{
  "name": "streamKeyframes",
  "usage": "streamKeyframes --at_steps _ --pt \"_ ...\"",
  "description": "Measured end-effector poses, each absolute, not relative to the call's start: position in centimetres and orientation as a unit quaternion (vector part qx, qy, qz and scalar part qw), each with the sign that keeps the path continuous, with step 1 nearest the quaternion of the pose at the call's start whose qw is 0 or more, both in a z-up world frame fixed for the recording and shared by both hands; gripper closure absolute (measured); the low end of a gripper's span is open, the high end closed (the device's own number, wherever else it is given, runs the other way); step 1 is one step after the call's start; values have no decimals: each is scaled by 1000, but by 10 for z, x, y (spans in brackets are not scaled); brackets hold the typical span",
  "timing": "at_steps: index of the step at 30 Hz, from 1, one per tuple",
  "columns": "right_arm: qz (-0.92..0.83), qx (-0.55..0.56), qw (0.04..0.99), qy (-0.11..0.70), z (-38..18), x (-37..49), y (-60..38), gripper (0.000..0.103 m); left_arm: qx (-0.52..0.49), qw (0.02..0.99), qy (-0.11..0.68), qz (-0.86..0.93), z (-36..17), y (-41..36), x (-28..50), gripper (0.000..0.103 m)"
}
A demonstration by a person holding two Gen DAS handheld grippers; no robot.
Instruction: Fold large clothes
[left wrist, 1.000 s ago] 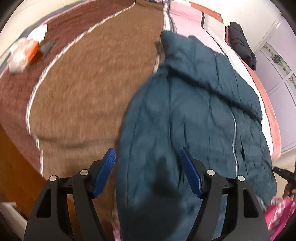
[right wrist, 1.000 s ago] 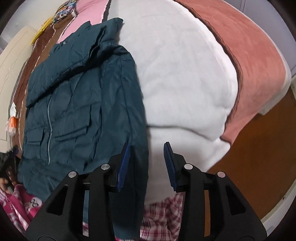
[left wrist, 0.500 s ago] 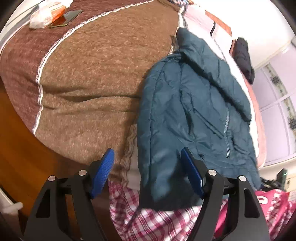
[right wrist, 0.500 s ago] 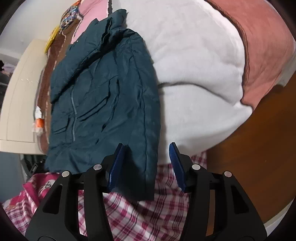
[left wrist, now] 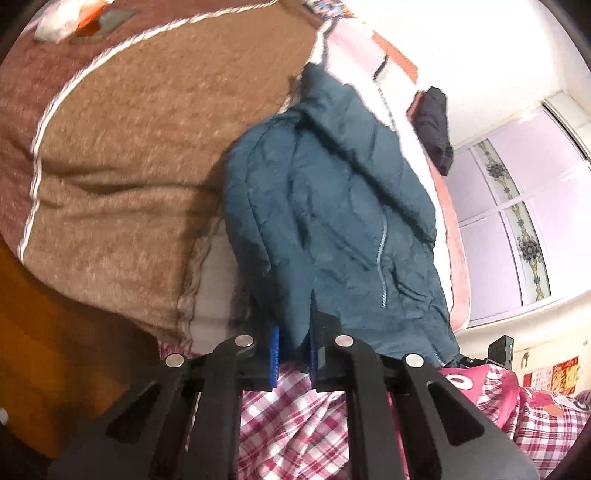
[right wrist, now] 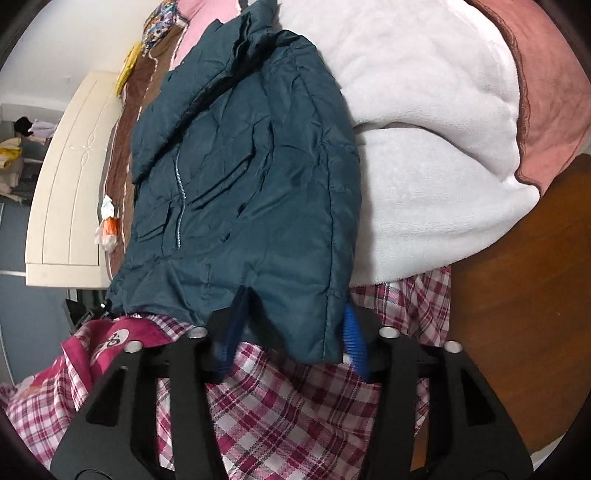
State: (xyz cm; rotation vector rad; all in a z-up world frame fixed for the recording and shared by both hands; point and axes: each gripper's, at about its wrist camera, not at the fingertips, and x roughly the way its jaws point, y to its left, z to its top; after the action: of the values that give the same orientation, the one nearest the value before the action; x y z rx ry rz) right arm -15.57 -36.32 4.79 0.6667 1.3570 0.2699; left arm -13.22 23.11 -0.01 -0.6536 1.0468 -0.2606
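A dark teal padded jacket [left wrist: 332, 206] lies front up on the bed, zipped, collar far away and hem at the near edge. My left gripper [left wrist: 292, 354] is closing, its blue pads pinching the jacket's hem at its left corner. In the right wrist view the jacket [right wrist: 240, 166] hangs over the bed's edge. The right hem corner sits between the pads of my right gripper [right wrist: 290, 343]. Those jaws stand apart and are closing, and I see no firm pinch.
A brown blanket [left wrist: 129, 147] covers the bed's left side, a white fleece blanket [right wrist: 424, 147] the right. A person's red plaid clothing [right wrist: 280, 417] is right below both grippers. A black garment [left wrist: 434, 129] lies at the far right, a white packet [left wrist: 62, 22] at the far left.
The left jaws went from wide open to pinched on the jacket's hem. Both grippers drew back to the bed's near edge. The right jaws widened a little, then narrowed.
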Motion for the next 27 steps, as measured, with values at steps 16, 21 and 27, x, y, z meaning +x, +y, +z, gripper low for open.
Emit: streamKeyframes --at_steps 16,21,27 --pt "165 273 815 483 148 -109 -358 93 -250 863 422 -119 71 212 -85 94" --pt "175 257 849 428 206 -52 -357 93 -238 887 376 -122 119 213 -44 94" --pt "169 263 861 401 246 31 -366 93 -239 903 336 -123 163 220 28 94"
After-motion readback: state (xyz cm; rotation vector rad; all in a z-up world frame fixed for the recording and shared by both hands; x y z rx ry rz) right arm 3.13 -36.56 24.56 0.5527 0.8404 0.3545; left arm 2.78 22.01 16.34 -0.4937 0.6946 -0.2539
